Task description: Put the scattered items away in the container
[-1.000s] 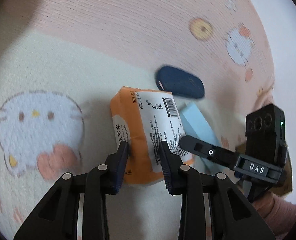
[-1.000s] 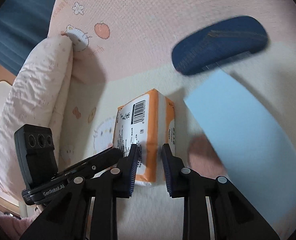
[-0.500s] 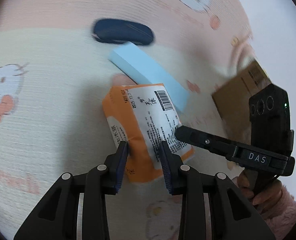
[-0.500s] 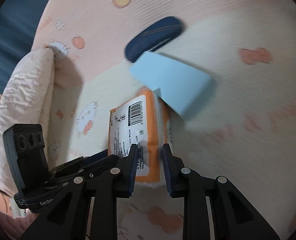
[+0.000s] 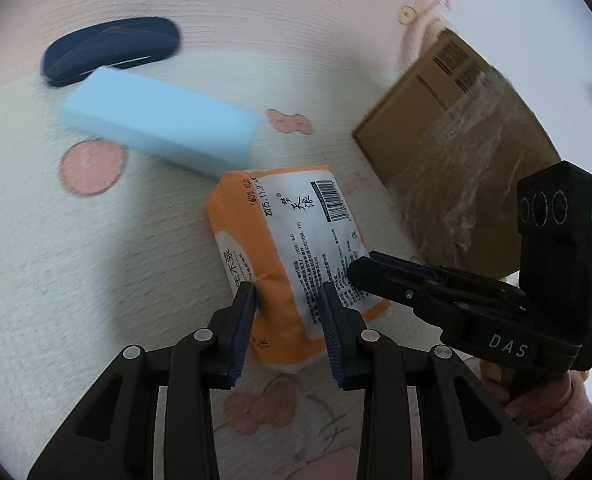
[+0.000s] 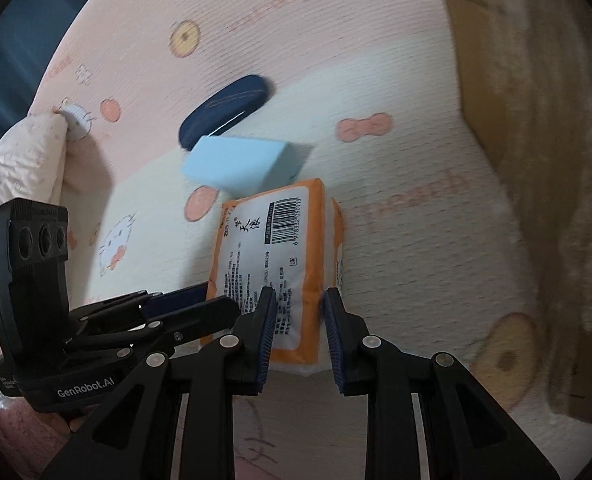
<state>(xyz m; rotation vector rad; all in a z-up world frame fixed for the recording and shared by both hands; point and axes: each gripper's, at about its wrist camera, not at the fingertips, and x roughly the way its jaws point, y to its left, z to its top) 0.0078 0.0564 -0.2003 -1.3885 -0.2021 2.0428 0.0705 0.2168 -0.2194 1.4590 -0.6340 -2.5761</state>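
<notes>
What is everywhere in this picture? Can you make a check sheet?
Surface: pink and cream cartoon blanket.
Job's things: orange tissue pack, held by both grippers; blue block and dark blue case lying on the blanket; cardboard box at the right.
Clutter: nothing seen.
Grippers: left gripper and right gripper both clamp the pack.
Cables: nothing seen.
Surroundings: pillow at the blanket's edge; fuzzy pink sleeve.

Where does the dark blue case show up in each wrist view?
Left wrist: dark blue case at upper left, behind the light blue block.
Right wrist: case left of centre, upper half, behind that block.
Shared landmark: orange tissue pack, held by both grippers.
</notes>
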